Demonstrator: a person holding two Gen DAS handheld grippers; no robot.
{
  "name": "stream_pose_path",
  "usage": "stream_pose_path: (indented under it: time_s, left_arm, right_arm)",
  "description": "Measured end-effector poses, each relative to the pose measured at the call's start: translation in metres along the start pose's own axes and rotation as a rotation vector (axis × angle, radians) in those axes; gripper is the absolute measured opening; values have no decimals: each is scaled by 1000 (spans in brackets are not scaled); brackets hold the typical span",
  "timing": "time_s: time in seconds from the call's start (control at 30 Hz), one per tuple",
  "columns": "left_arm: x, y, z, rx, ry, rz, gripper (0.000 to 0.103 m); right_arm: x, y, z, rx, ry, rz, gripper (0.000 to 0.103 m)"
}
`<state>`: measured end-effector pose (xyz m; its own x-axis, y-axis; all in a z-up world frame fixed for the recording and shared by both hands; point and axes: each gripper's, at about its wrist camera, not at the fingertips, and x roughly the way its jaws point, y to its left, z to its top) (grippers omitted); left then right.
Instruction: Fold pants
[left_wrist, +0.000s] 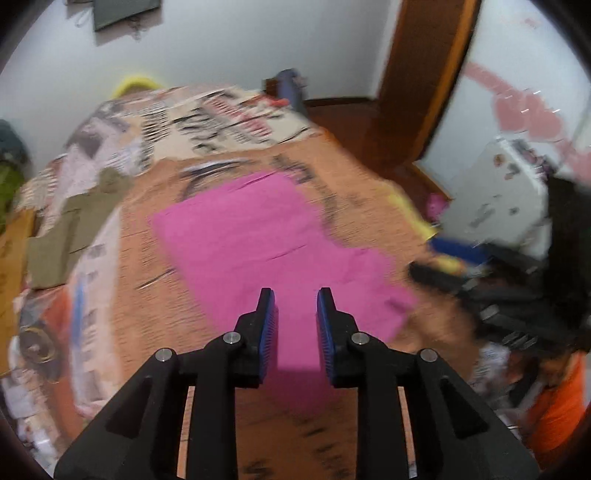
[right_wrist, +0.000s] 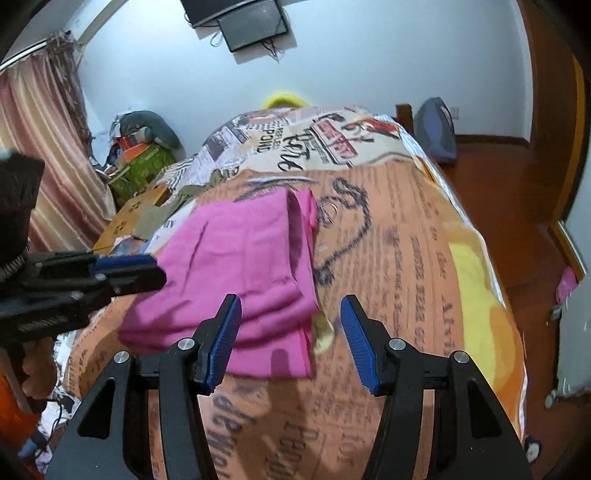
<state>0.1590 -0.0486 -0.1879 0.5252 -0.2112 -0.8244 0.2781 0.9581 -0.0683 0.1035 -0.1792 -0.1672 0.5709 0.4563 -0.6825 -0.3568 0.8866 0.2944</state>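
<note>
pink pants (right_wrist: 236, 273) lay folded on the bed (right_wrist: 406, 258); left tongs (left_wrist: 295, 306) narrowly parted, right tongs (right_wrist: 290, 321) wide, both empty; folding judged nearly complete.

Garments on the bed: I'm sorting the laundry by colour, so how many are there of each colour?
Pink: 1, the folded pants, lying flat on the printed bedspread.
Olive green: 1, a garment spread near the bed's far left edge.
Total: 2.
Both grippers, left and right, are open and hold nothing.
</note>
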Motion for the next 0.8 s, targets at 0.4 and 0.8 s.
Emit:
stream_pose_path:
  time_s: [0.4,0.8]
  left_arm:
    - [16,18,-15,5,27,6,28]
    - [37,100,43,-87,4,96,43]
  right_arm:
    - [42,-7,-19,54,99,18,53]
    - [39,-5,-20,40,102,23,53]
